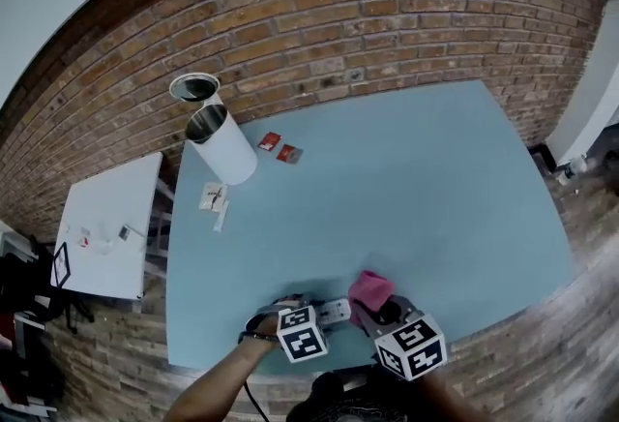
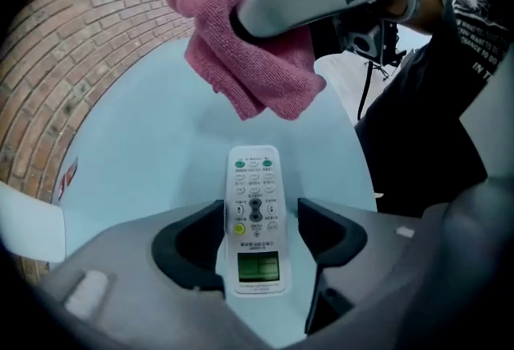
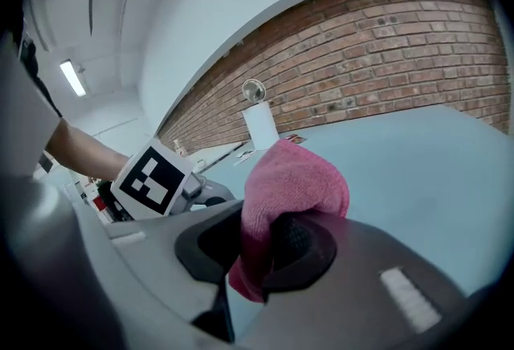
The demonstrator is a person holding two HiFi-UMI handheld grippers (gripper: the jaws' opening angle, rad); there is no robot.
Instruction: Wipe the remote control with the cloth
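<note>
A white remote control [image 2: 255,220] lies flat on the blue table [image 1: 435,197] near its front edge, buttons up, its small screen toward me. My left gripper [image 2: 259,216] points steeply down over it with the jaws open, one on each side of the remote; a gap shows on the right side. In the head view the remote [image 1: 336,312] peeks out beside that gripper [image 1: 314,307]. My right gripper [image 3: 261,248] is shut on a folded pink cloth [image 3: 293,180]. It holds the cloth [image 1: 370,288] just right of the remote, above the table.
Two white cylindrical containers [image 1: 221,141] stand at the table's far left, with red packets [image 1: 270,141] and paper scraps [image 1: 214,197] near them. A white side table [image 1: 106,226] sits off the left edge. A brick wall [image 1: 387,14] runs behind the table.
</note>
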